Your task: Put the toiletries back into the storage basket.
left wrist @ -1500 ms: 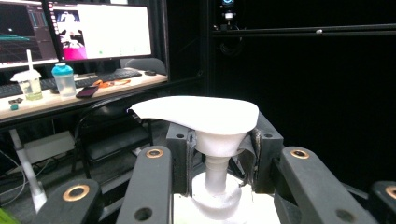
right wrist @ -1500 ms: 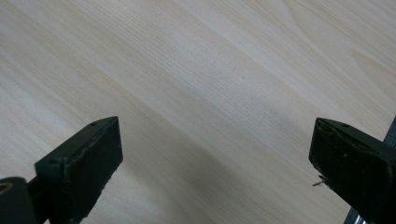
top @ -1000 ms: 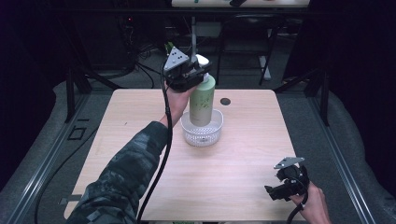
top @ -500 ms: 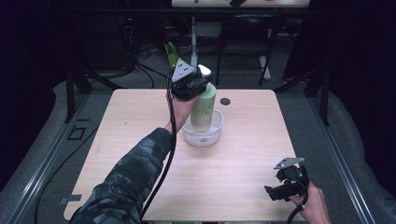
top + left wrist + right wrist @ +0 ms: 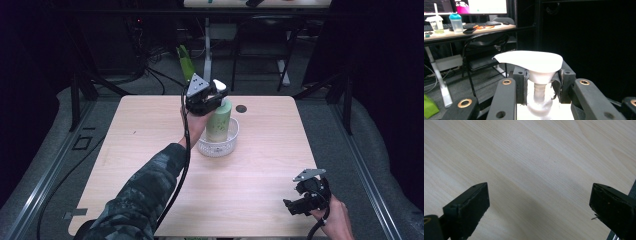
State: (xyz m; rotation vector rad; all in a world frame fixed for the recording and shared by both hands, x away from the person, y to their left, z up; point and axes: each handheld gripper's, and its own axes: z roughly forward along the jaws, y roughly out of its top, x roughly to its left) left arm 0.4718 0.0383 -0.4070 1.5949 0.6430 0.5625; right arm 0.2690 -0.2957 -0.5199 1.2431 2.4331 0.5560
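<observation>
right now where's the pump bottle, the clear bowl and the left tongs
pump bottle (image 5: 218, 120), high view, green body
clear bowl (image 5: 218, 148), high view, front rim
left tongs (image 5: 541, 82), left gripper view, between the tips at the pump neck

A bowl (image 5: 218, 144) sits on the desk (image 5: 150, 150) toward its far middle, with a pump bottle (image 5: 219, 120) standing upright in it. The left tongs (image 5: 212, 95) are at the bottle's neck. The right tongs (image 5: 295, 205) hover over the desk's near right corner, well apart.
</observation>
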